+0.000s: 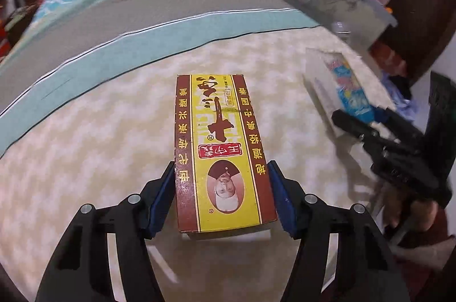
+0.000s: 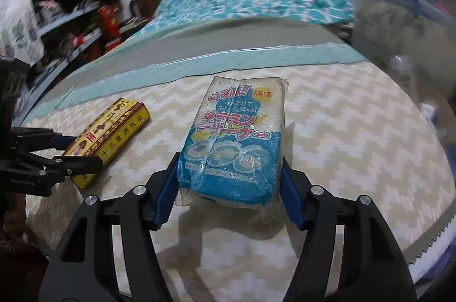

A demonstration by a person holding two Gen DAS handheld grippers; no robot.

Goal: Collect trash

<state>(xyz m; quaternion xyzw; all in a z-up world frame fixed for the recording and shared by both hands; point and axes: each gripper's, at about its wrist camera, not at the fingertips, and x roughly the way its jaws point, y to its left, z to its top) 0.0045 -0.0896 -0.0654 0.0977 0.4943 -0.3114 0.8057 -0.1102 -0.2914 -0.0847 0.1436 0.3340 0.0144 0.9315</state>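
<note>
Clamping yellow box point(image 1: 222, 153), left hand-held gripper point(image 1: 222, 199) level.

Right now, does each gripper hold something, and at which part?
The left gripper clamps the yellow and brown box by the long sides at its near end. The right gripper straddles the blue sponge pack's near end; contact is unclear.

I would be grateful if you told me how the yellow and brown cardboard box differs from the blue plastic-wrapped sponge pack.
The yellow and brown cardboard box is rigid and sharp-edged; the blue plastic-wrapped sponge pack has a crinkled, glossy clear wrapper. The box is slimmer, the pack broader. The box sits between the left hand-held gripper fingers, the pack between those of the right hand-held gripper. Both lie flat on the cream zigzag mat, lengthwise along the fingers.
</note>
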